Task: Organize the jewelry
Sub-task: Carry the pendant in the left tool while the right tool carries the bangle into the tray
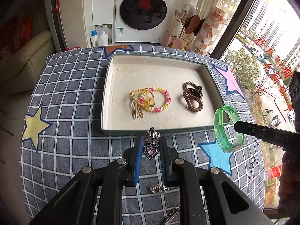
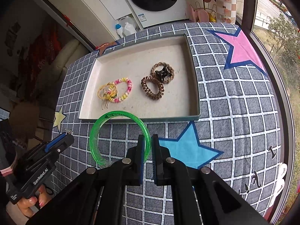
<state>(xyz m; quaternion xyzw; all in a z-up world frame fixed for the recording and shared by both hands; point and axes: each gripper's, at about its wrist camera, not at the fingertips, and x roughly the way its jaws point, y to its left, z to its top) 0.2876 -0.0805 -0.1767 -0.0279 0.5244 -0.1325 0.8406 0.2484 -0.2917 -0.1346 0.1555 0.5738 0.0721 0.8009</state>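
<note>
My left gripper (image 1: 151, 140) is shut on a silver clip with a pink heart pendant (image 1: 151, 149), held just above the near rim of the cream tray (image 1: 120, 69). My right gripper (image 2: 149, 140) is shut on a clear green bangle (image 2: 105, 129), held before the tray's near edge (image 2: 138, 119). The bangle also shows in the left wrist view (image 1: 223, 127). In the tray lie a pink-yellow bead bracelet (image 1: 161, 101) with yellow hair ties (image 1: 136, 99), and brown coil hair ties with a black claw clip (image 1: 193, 95).
A grey checked cloth with coloured stars (image 1: 71, 93) covers the table. A silver heart charm (image 1: 158, 189) and another metal piece (image 1: 172, 215) lie on the cloth under my left gripper. A washing machine (image 1: 143, 13) stands behind the table; a window is on the right.
</note>
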